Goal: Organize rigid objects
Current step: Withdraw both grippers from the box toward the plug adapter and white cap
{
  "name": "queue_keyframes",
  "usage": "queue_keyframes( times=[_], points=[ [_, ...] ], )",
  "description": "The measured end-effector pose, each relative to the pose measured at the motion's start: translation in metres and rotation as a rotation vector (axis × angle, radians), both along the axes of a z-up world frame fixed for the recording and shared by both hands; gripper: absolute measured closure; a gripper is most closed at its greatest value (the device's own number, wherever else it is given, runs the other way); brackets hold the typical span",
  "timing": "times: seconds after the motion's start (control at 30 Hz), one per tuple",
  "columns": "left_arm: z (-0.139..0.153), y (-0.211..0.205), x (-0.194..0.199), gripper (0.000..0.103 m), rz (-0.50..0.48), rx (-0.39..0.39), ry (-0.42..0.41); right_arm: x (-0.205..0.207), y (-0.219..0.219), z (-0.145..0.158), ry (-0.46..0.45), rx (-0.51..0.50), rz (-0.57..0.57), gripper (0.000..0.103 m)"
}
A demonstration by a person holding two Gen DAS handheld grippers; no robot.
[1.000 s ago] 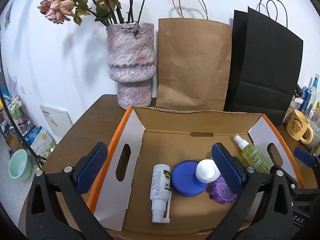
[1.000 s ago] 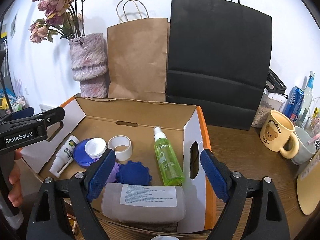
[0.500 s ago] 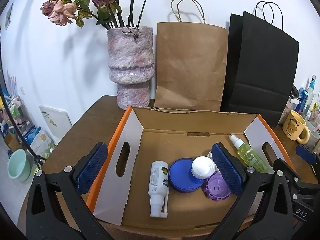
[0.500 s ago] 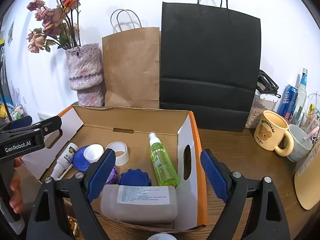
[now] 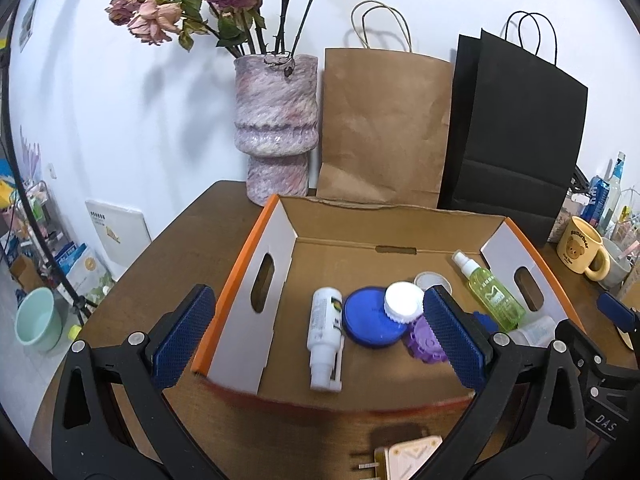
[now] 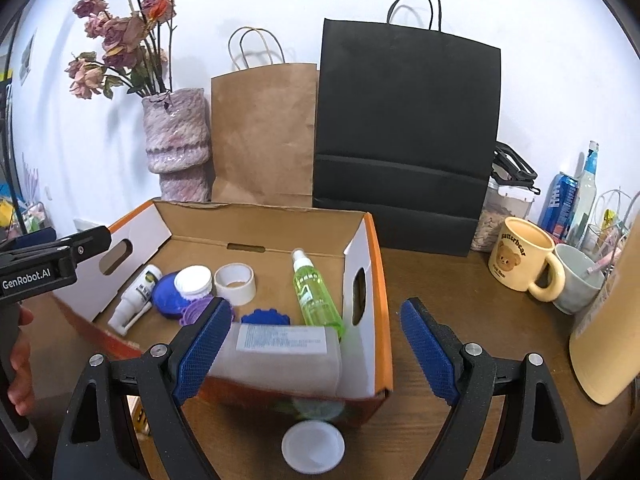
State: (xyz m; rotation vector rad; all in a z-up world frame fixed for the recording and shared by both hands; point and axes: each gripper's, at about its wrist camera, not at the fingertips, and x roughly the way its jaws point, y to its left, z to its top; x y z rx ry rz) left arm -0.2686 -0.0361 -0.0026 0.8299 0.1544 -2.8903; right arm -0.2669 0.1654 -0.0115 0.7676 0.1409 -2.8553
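An open cardboard box (image 5: 280,248) (image 6: 360,248) with orange edges stands on the brown table. It holds a white pump bottle (image 5: 325,332) (image 6: 136,296), a blue lid (image 5: 370,322), a white cap (image 5: 403,302) (image 6: 193,280), a purple cap (image 5: 425,342), a tape roll (image 6: 235,283), a green spray bottle (image 5: 490,294) (image 6: 314,296) and a frosted container (image 6: 280,354) lying flat. My left gripper (image 5: 320,340) hangs open before the box's near left side. My right gripper (image 6: 316,350) is open near the box's front right corner. Neither holds anything.
Behind the box stand a pink vase with dried roses (image 5: 276,128), a brown paper bag (image 5: 384,128) and a black paper bag (image 6: 404,136). A bear mug (image 6: 520,260), a grey cup, cans and bottles crowd the right. A white lid (image 6: 313,446) lies on the table in front.
Both grippers have drawn back from the box, so it looks smaller and farther. A white lid and a small wooden item in front of the box have come into view.
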Motion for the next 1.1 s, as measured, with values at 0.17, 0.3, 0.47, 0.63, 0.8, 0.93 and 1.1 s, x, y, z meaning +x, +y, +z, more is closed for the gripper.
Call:
queue_keyframes(
  times=[0.17, 0.3, 0.47, 0.63, 0.8, 0.93, 1.1],
  points=[
    [-0.002, 0.002, 0.014, 0.0, -0.006, 0.003, -0.009, 0.016, 0.003, -0.001, 0.002, 0.005, -0.005, 0.012],
    [-0.004, 0.004, 0.028, 0.0, -0.007, 0.004, -0.016, 0.03, 0.007, -0.003, -0.001, 0.01, -0.008, 0.012],
    [-0.007, 0.004, 0.044, 0.0, -0.012, 0.017, -0.032, 0.045, 0.011, -0.005, -0.007, 0.013, -0.005, 0.012],
    [-0.014, 0.012, 0.058, 0.0, -0.03, 0.008, -0.057, 0.057, 0.015, -0.009, -0.024, 0.016, -0.002, 0.012],
    [-0.021, 0.023, 0.07, 0.0, -0.042, -0.007, -0.076, 0.066, 0.02, -0.012, -0.04, 0.013, 0.005, 0.012],
    [-0.025, 0.031, 0.077, 0.0, -0.048, -0.017, -0.088, 0.074, 0.023, -0.018, -0.064, 0.013, 0.02, 0.012],
    [-0.033, 0.04, 0.082, 0.0, -0.054, -0.016, -0.119, 0.081, 0.028, -0.022, -0.086, 0.009, 0.036, 0.012]
  ],
)
